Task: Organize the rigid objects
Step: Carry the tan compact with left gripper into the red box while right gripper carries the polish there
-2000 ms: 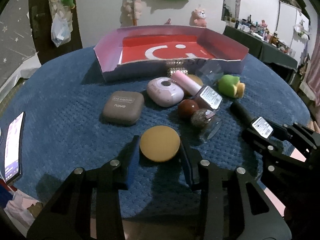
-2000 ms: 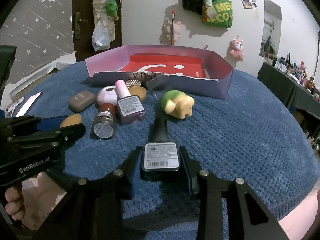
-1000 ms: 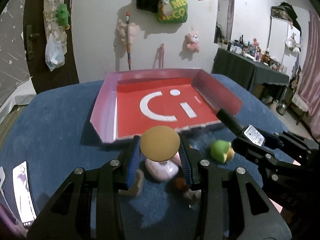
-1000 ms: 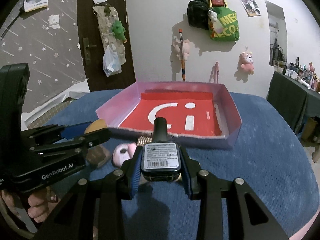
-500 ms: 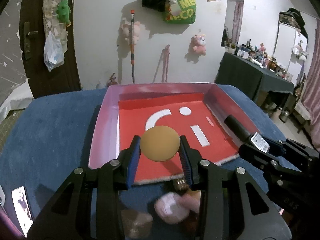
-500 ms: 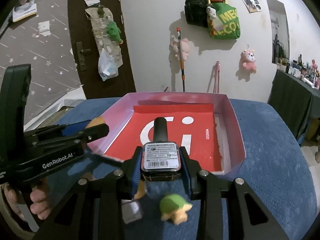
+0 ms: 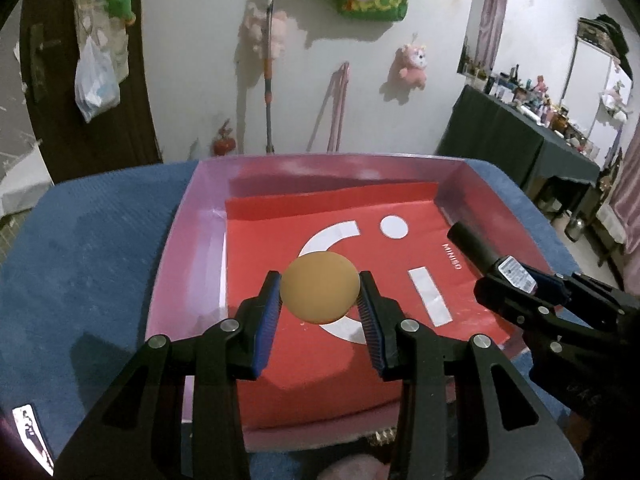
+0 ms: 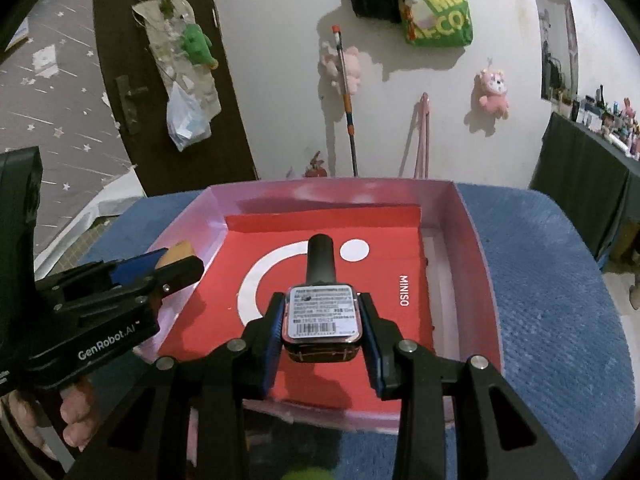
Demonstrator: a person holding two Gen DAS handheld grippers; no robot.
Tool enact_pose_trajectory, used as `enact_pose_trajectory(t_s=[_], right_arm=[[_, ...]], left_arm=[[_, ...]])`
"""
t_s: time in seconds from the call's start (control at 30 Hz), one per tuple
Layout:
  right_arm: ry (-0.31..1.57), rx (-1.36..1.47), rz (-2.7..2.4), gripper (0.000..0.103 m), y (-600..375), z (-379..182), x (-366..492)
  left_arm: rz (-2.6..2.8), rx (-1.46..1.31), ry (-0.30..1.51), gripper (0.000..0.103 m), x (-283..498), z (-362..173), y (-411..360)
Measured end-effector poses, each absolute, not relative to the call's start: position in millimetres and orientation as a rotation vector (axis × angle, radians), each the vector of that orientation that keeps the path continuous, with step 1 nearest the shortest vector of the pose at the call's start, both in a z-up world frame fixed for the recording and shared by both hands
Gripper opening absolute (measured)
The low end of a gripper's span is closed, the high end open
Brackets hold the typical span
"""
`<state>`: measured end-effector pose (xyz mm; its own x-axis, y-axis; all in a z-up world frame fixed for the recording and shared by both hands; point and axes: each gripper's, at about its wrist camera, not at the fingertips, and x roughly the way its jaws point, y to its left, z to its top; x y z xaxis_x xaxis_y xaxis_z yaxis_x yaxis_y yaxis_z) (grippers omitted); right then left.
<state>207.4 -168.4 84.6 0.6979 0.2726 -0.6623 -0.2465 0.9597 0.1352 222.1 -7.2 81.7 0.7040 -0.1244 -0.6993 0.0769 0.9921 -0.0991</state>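
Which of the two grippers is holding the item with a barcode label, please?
The right gripper, shut on the dark bottle whose white barcode label faces the camera. The left gripper instead clamps a plain tan round compact with no label.

Blurred green toy [image 8: 306, 474], edge-cropped

A lived-in home bedroom: plush toys [image 8: 494, 92] and a green bag [image 8: 438, 16] hang on the wall above the blue bed [image 8: 552, 280]; right of it, a dark table [image 7: 516, 136] crowded with bottles.

Tray [image 7: 188, 248] on table [image 7: 80, 248]
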Motion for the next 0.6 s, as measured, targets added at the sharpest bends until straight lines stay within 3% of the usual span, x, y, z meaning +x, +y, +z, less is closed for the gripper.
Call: enact_pose_trajectory(t_s=[0.6], right_arm=[[0.897,0.004,0.220,0.038,-158.9,37.6,260.6]], left_arm=[[-0.085,-0.071,0.985,0.036,262.9,26.2,-4.2]])
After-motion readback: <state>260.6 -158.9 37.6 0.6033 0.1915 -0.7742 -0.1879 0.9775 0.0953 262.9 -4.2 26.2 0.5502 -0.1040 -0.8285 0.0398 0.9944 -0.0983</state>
